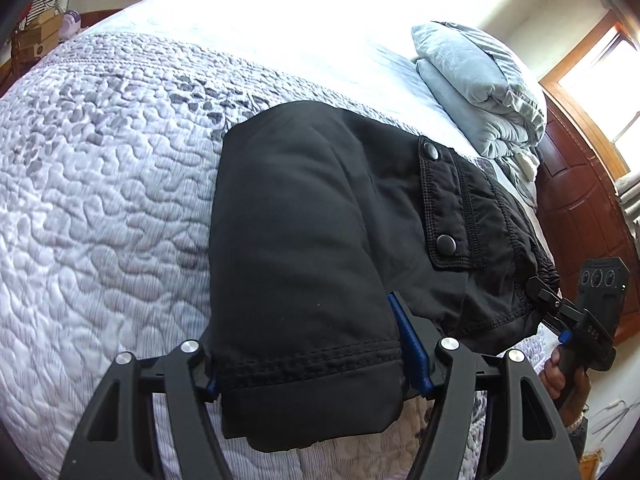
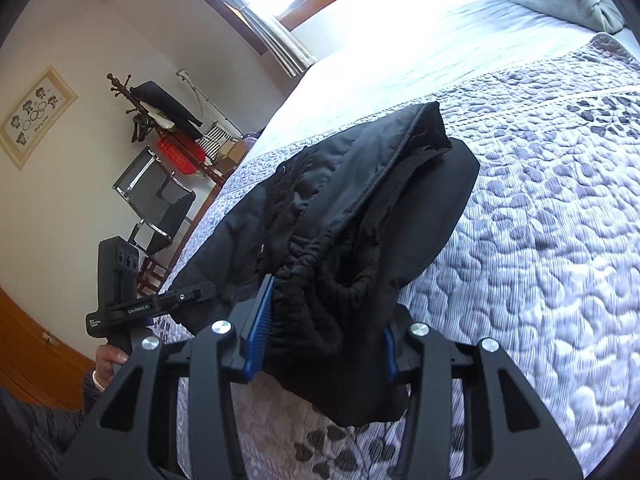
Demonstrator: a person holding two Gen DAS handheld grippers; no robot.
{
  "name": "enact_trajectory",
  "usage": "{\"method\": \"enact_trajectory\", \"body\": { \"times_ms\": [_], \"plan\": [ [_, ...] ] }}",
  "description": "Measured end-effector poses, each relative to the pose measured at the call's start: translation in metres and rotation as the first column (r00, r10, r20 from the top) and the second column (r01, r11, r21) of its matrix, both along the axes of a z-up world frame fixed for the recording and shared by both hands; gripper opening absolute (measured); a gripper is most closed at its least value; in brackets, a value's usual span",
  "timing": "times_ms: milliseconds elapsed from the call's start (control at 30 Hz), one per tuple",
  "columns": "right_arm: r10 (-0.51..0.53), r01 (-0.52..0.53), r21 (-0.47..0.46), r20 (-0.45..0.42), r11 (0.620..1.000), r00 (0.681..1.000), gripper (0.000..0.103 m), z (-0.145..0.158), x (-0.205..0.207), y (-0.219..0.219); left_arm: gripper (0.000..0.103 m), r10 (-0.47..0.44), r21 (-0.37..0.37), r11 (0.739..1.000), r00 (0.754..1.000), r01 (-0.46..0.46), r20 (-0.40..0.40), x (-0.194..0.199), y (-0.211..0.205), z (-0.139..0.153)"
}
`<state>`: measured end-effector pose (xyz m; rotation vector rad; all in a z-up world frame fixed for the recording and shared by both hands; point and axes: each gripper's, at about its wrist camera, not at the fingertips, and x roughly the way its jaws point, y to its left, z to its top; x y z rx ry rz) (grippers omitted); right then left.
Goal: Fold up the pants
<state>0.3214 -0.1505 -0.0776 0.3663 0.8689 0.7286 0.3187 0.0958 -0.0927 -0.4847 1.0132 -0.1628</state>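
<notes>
Black pants point(image 1: 320, 216) lie folded on the quilted bed near its front edge; a snap-buttoned pocket flap point(image 1: 444, 204) faces up. My left gripper point(image 1: 316, 368) is closed around the hem end of the bundle, fabric filling the gap between its blue pads. My right gripper point(image 2: 324, 344) is closed on the gathered elastic waistband point(image 2: 320, 280) at the other end of the pants point(image 2: 360, 184). The right gripper also shows in the left wrist view point(image 1: 552, 300), and the left gripper shows in the right wrist view point(image 2: 192, 296).
The bed has a grey-white quilted cover point(image 1: 100, 184) point(image 2: 540, 208). Folded grey bedding point(image 1: 480, 80) sits at the head by a wooden headboard point(image 1: 580, 216). A chair point(image 2: 156, 204) and coat rack point(image 2: 160, 120) stand beside the bed.
</notes>
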Motion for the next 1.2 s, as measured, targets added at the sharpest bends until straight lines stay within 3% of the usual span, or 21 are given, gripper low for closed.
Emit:
{"method": "enact_trajectory", "body": {
  "times_ms": [267,500,733,833,933,1067,1100,1200],
  "plan": [
    [0.008,-0.007,0.021,-0.02,1.0,1.0,0.044,-0.009,0.039,0.006,0.068,0.018,0.013,1.0,1.0,-0.019,0.014,0.026,0.008,-0.001],
    [0.013,-0.012,0.024,-0.051,1.0,0.999,0.045,-0.022,0.043,0.001,0.07,0.008,0.007,1.0,0.999,-0.009,0.046,0.011,0.006,-0.007],
    [-0.022,0.033,0.076,-0.138,0.997,0.99,0.053,-0.056,0.056,-0.013,0.09,-0.02,0.007,1.0,0.999,0.02,0.031,0.014,0.014,-0.035],
    [-0.023,0.042,0.108,-0.173,0.993,0.985,0.064,-0.071,0.059,-0.018,0.093,-0.02,-0.006,1.0,0.999,0.02,0.036,0.011,0.016,-0.044],
    [-0.027,0.054,0.137,-0.192,0.989,0.981,0.066,-0.084,0.055,-0.022,0.097,-0.011,-0.046,0.999,0.999,0.013,0.033,0.008,0.02,-0.052],
    [-0.041,0.066,0.14,-0.174,0.988,0.984,0.066,-0.089,0.046,-0.023,0.096,-0.034,-0.049,0.998,0.996,0.038,0.077,0.003,0.022,-0.056],
    [-0.042,0.068,0.148,-0.173,0.987,0.984,0.063,-0.09,0.045,-0.024,0.09,-0.047,-0.05,0.997,0.994,0.052,0.096,0.002,0.021,-0.056],
    [-0.047,0.072,0.144,-0.17,0.987,0.984,0.057,-0.089,0.041,-0.025,0.085,-0.063,-0.043,0.997,0.991,0.068,0.114,0.001,0.02,-0.053]
  ]
}}
